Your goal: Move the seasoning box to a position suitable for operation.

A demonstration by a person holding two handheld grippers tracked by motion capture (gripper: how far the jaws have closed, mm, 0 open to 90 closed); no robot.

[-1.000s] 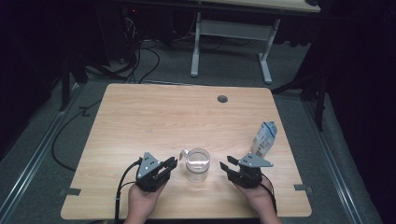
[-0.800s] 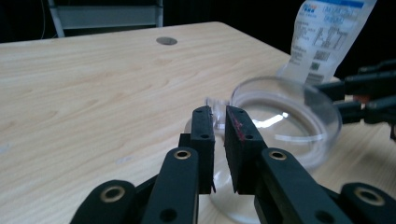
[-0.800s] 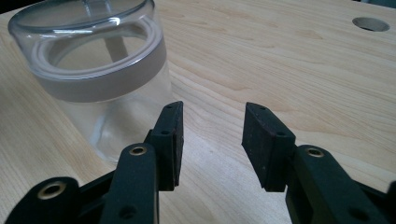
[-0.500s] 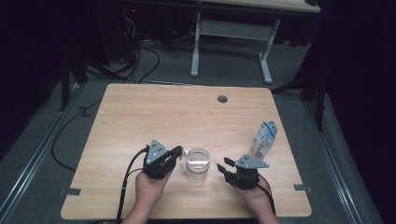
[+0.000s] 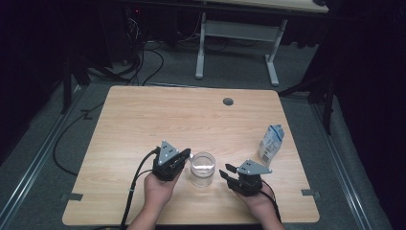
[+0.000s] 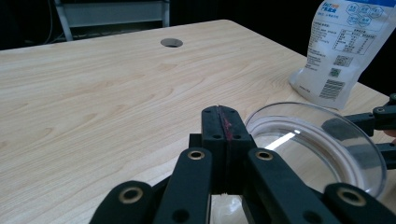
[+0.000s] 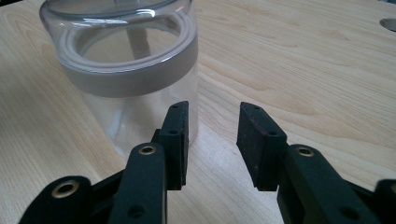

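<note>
A clear jar point(image 5: 202, 168) with a transparent lid point(image 6: 317, 140) stands near the table's front edge, between my two grippers. My left gripper point(image 5: 186, 154) sits just left of the jar, its tips close to the lid's rim. Its jaws point(image 6: 223, 119) have just closed fully and are shut, with nothing between them. My right gripper point(image 5: 225, 171) is a little to the right of the jar and points at it. Its jaws point(image 7: 212, 126) have just been closing, still stand open, and hold nothing. The jar point(image 7: 126, 60) rises just beyond the right gripper's left finger.
A white and blue pouch point(image 5: 271, 143) stands upright near the right edge, behind my right gripper; it also appears beyond the jar point(image 6: 345, 46). A round cable hole point(image 5: 228, 101) sits at the back of the wooden table point(image 5: 143, 120). Cables trail off the front edge.
My left gripper has moved right, up to the jar, and its jaws have closed. The right gripper has hardly moved; its jaws have narrowed slightly.
</note>
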